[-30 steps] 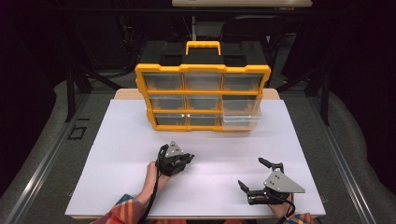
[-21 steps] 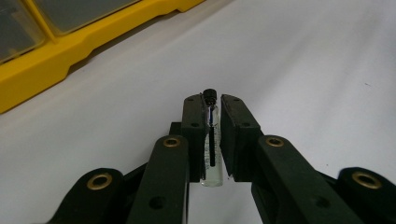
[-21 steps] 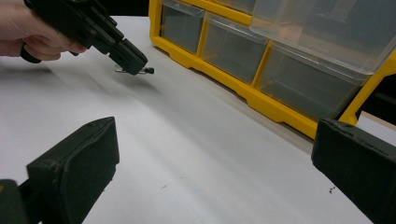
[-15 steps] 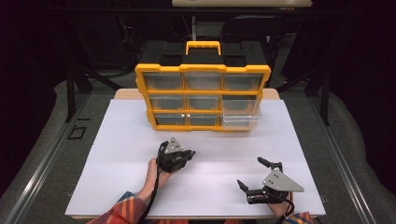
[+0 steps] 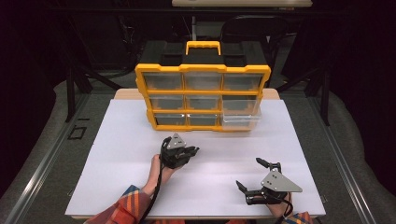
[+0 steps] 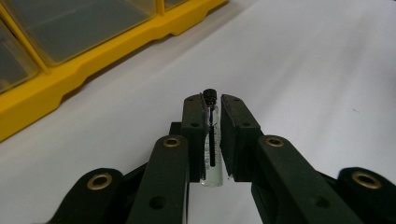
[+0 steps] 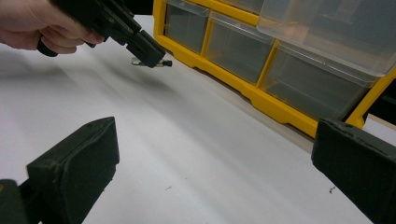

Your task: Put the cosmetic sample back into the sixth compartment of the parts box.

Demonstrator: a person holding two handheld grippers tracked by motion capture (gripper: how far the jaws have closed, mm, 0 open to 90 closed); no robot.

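Observation:
My left gripper (image 5: 190, 151) hovers over the middle of the white table, shut on a small clear glass vial (image 6: 211, 140) with a black cap. The vial lies along the jaws, cap pointing outward. In the right gripper view the same left gripper (image 7: 154, 59) shows at the upper left with the vial (image 7: 150, 63) sticking out sideways, held by a hand (image 7: 32, 23). My right gripper (image 5: 250, 173) rests near the table's front right edge, jaws wide apart and nothing between them. A yellow organiser case (image 5: 202, 95) with clear drawers stands at the back; its right middle drawer (image 5: 241, 109) is pulled out.
The white table top (image 5: 116, 154) spreads between the case and the front edge. The case has a yellow carry handle (image 5: 202, 45) on top. Dark floor and black frame legs surround the table.
The left gripper has shifted slightly, keeping hold of the vial. The right gripper stays where it was.

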